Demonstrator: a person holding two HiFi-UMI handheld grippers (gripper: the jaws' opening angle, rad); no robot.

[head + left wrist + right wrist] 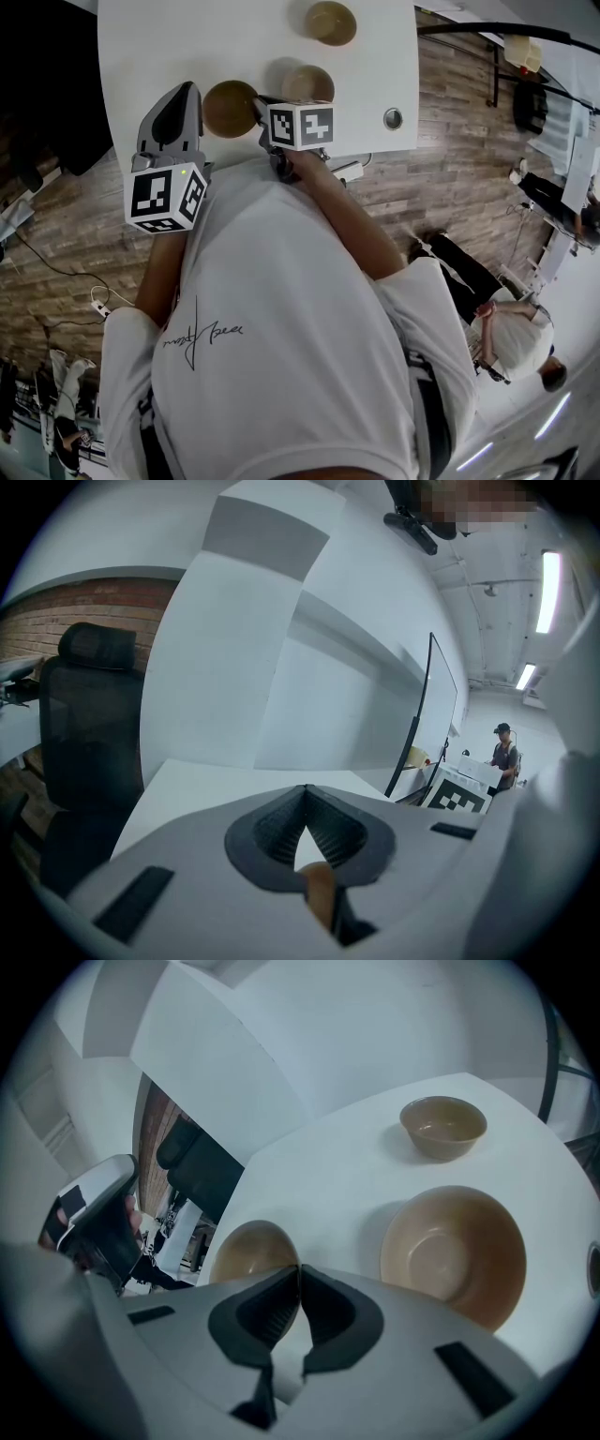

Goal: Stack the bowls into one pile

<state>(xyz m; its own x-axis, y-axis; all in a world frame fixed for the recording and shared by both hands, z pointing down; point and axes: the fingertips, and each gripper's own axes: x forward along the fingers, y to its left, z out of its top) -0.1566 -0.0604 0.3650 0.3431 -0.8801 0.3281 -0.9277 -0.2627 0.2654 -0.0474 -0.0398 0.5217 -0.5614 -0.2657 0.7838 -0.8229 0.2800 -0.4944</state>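
Three round, smooth tan bowls, empty and unstacked.
Left bowl (pixel 230 108) and middle bowl (pixel 307 82) at the white surface's (pixel 169 37) near edge, far bowl (pixel 330 22) beyond; left gripper (pixel 305 789) and right gripper (pixel 298 1267) jaws together.

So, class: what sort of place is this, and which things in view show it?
Probably an office or lab workroom: a white table, a black office chair and ceiling strip lights.
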